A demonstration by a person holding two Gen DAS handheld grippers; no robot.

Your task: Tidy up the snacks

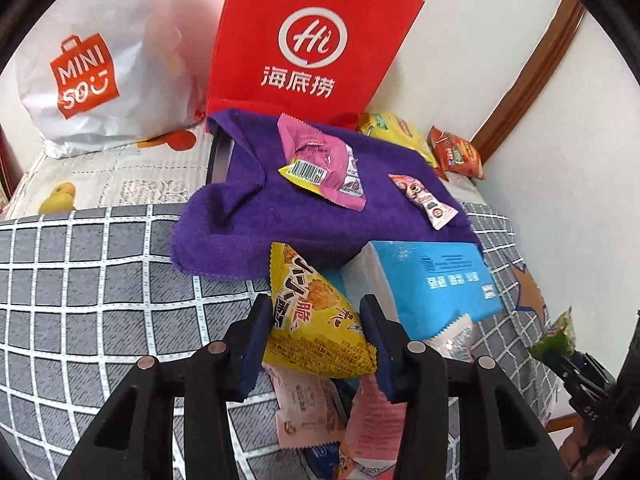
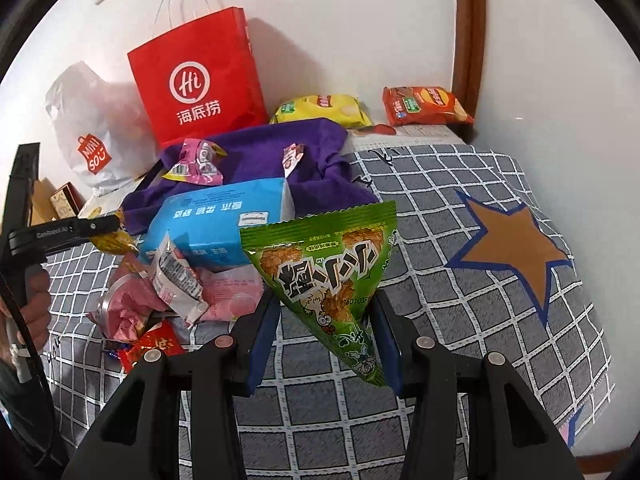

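Observation:
My left gripper [image 1: 316, 312] is shut on a yellow triangular snack bag [image 1: 312, 312], held above a pile of small snack packets [image 1: 316, 412] on the checked bedspread. My right gripper [image 2: 326, 320] is shut on a green triangular snack bag [image 2: 332, 272], held above the bedspread; the bag also shows at the right edge of the left wrist view [image 1: 558, 336]. A pink packet [image 1: 320, 160] and a small pink-white packet [image 1: 424, 196] lie on a purple towel [image 1: 248, 216]. A blue tissue pack [image 1: 432, 280] lies by the pile.
A red paper bag [image 1: 304, 48] and a white Miniso bag [image 1: 92, 68] stand against the wall. A yellow chip bag [image 2: 320, 110] and an orange-red chip bag [image 2: 424, 110] lie at the back. The checked bedspread [image 2: 440, 208] bears a brown star patch [image 2: 516, 248].

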